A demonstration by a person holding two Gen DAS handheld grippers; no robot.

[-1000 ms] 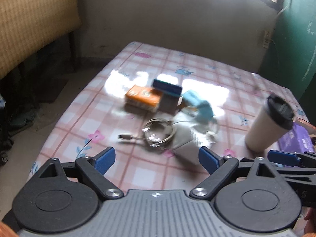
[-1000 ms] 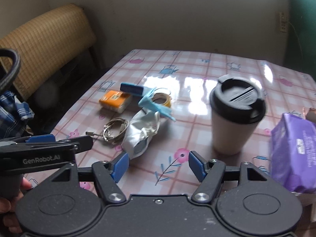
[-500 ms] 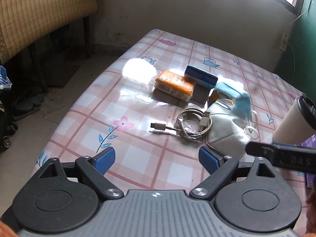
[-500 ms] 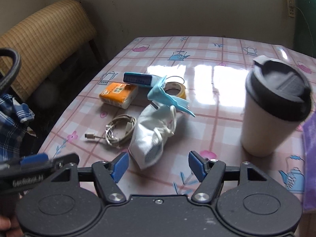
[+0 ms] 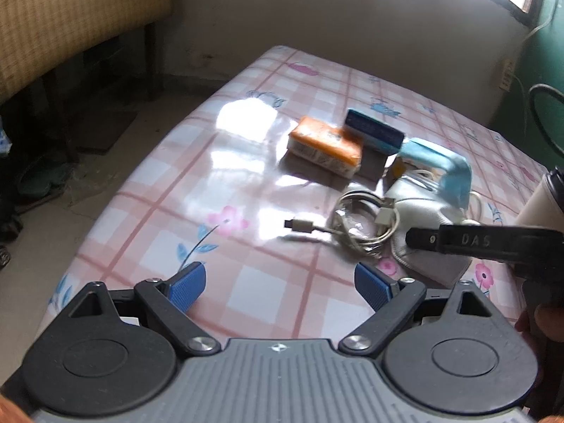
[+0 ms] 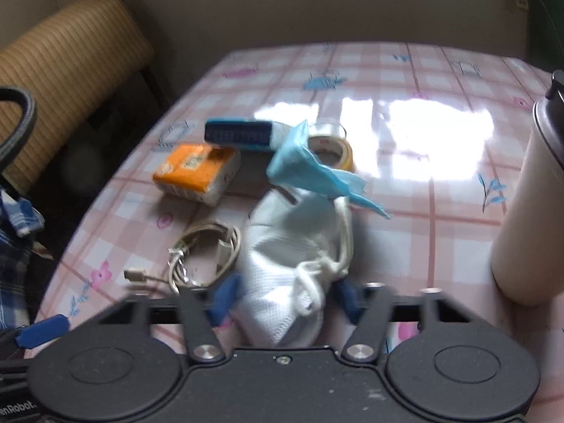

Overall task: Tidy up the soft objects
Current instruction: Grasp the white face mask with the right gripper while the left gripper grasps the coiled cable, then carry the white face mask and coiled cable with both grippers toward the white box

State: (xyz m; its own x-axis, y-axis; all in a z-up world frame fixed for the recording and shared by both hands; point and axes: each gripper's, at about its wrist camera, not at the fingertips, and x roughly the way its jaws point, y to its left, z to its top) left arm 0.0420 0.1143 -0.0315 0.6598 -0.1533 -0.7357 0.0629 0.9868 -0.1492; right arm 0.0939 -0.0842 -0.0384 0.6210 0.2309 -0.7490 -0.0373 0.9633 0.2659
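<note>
- Here we hold the right gripper [image 6: 283, 298] low over the pink checked table [image 6: 440, 218], and its jaws have just been closing with the near end of the white mask [image 6: 292, 246] between them
- The blue pads [image 6: 225, 296] sit just at the sides of the mask; the picture is blurred there, so we cannot tell whether they press on the cloth or stop short of it
- The white mask lies lengthwise away from us, its ear loops bunched on its right side
- A blue mask [image 6: 310, 172] lies crumpled over the far end of the white one, partly covering a roll of tape [image 6: 335, 148]
- Just left of the white mask lies a coiled cable [image 6: 204, 253], its plug pointing left
- Beyond the cable sit an orange tissue pack [image 6: 197, 172] and, behind it, a blue box [image 6: 239, 134]
- A tall cup with a dark lid [image 6: 528, 211] stands at the right edge, apart from the masks
- Our left gripper [image 5: 280, 282] hangs above bare tablecloth near the front edge with its jaws wide apart and nothing between them
- From the left wrist we see the right gripper's finger crossing in front of the white mask, with a hand [image 5: 543, 320] on its handle
</note>
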